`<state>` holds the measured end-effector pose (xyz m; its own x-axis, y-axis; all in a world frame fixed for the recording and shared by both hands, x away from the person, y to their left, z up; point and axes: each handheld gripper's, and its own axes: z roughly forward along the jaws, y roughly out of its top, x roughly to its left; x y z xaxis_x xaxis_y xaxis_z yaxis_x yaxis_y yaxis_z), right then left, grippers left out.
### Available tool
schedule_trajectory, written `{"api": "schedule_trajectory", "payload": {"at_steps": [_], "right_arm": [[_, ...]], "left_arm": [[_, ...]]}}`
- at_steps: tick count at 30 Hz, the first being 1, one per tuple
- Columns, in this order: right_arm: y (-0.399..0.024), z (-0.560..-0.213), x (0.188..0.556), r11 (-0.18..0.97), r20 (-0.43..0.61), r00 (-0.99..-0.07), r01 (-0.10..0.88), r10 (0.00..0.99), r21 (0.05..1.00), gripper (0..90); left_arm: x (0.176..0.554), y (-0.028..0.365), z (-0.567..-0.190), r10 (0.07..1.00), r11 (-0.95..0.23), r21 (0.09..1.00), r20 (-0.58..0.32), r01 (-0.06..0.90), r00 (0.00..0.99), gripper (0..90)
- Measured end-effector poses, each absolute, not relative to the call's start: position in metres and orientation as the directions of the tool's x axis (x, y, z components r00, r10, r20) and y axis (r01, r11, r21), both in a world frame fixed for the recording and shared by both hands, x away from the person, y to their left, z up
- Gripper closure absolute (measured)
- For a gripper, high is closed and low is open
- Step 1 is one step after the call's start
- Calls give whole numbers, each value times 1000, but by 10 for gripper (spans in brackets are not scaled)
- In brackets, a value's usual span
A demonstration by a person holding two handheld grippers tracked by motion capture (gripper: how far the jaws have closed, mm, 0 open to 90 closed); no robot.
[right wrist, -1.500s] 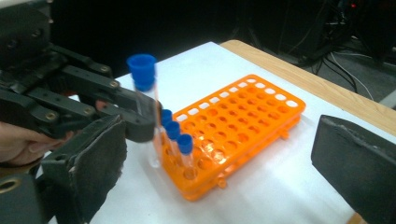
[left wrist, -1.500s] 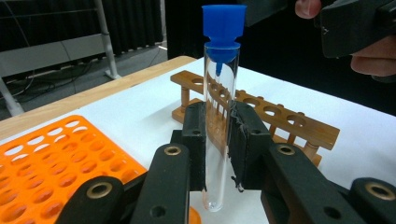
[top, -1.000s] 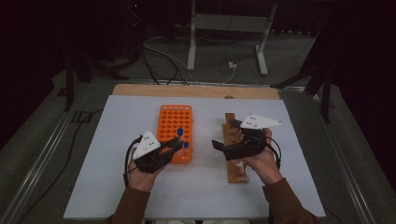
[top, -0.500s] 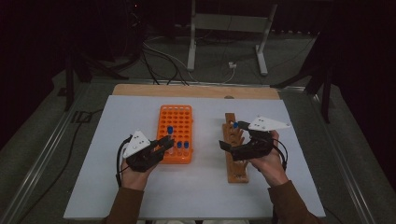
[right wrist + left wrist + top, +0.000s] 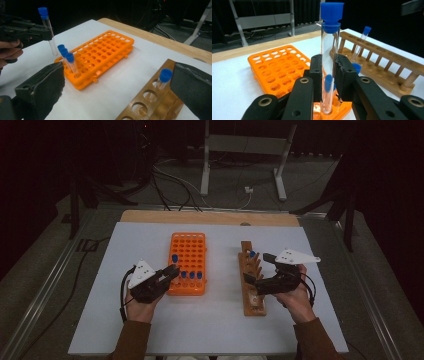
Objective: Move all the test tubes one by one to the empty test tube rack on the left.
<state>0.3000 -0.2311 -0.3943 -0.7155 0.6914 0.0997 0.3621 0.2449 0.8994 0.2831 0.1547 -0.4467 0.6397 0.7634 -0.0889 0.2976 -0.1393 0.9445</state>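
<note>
A clear test tube (image 5: 327,62) with a blue cap stands upright between the jaws of the left gripper (image 5: 328,75), which are clamped on its lower half; its rounded bottom hangs just above the near edge of the orange rack (image 5: 279,72). In the right gripper view the same tube (image 5: 48,31) is held above the rack's near left corner, just beside a short row of blue-capped tubes (image 5: 66,58) already standing in the rack's holes. From the high view the left gripper (image 5: 167,275) sits at the near left corner of the orange rack (image 5: 189,245), which lies on the white table (image 5: 130,330) left of its middle.

The right gripper (image 5: 252,279) hovers over the wooden rack (image 5: 248,305), which lies right of the middle, well apart from the orange one. Its jaws stand wide apart with nothing between them. One blue-capped tube (image 5: 163,77) stands in the wooden rack (image 5: 143,105) near its far end.
</note>
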Motion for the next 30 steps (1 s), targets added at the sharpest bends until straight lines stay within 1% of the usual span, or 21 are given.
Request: {"api": "schedule_trajectory", "payload": {"at_steps": [15,17,22,28,30], "right_arm": [[-243,-404,296,212,133,-707,378,695,901,0],[-243,-404,296,212,133,-708,376,693,902,0],[-244,-405,296,214,135,-709,381,693,900,0],[-243,-407,297,210,139,-709,382,691,900,0],[-243,-407,297,210,143,-709,386,690,899,0]], "left_arm": [[291,153,-471,773,-170,917,-103,361,626,785],[292,155,-472,767,-158,917,-119,365,630,784],[291,157,-472,765,-153,919,-122,362,632,784],[292,152,-475,771,-160,924,-102,346,628,784],[293,150,-476,776,-184,919,-81,348,625,785]]}}
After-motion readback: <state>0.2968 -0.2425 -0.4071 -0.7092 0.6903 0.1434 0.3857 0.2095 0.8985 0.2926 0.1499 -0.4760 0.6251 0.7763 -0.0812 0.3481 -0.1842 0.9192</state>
